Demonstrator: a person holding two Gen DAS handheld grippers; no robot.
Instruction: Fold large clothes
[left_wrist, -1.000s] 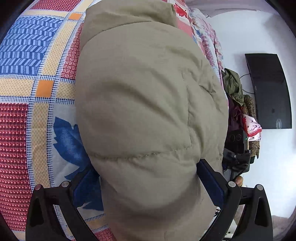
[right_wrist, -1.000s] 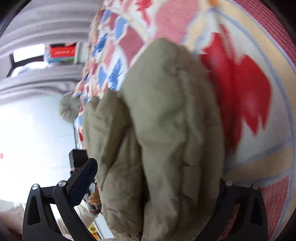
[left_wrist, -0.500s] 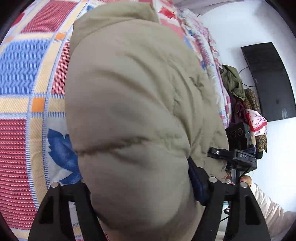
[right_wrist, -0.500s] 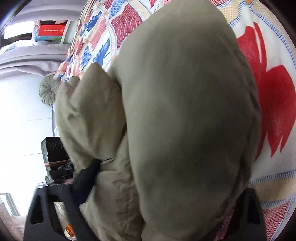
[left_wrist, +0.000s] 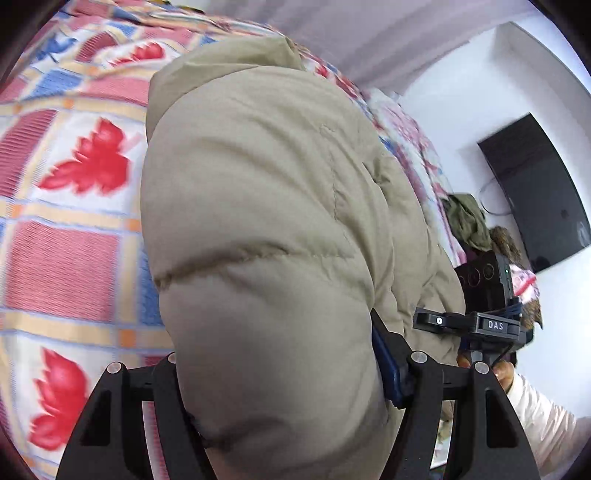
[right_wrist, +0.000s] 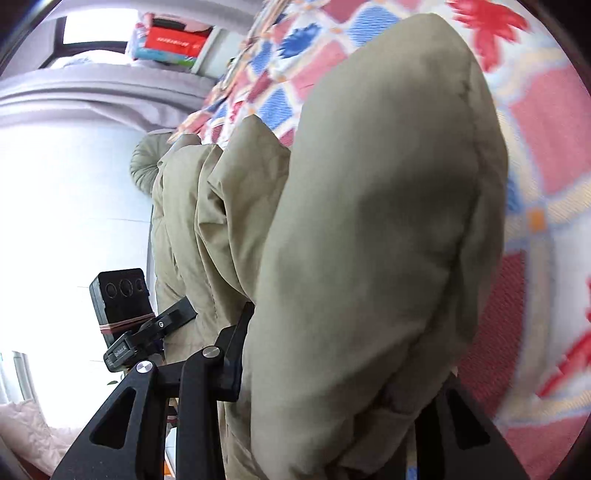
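Observation:
A puffy khaki jacket (left_wrist: 258, 184) lies bunched on a bed with a red, blue and cream patterned cover (left_wrist: 62, 266). My left gripper (left_wrist: 273, 354) is shut on one thick fold; the blue pad of its right finger (left_wrist: 384, 354) presses into the padding and its left finger is mostly hidden. In the right wrist view the jacket (right_wrist: 388, 184) fills the jaws of my right gripper (right_wrist: 347, 350), which are closing with its left finger (right_wrist: 236, 354) pressing the fabric. The right finger is hidden under the fold.
A black screen (left_wrist: 535, 192) hangs on the white wall, with a heap of clothes (left_wrist: 469, 221) below it. A hand (left_wrist: 504, 373) in a white sleeve holds the other gripper's handle. A round cushion (right_wrist: 146, 162) and a red box (right_wrist: 173, 40) lie beyond the bed.
Both grippers went from wide open around the jacket to closed on its folds. Both have risen with the fabric, and more of the bed cover and room shows.

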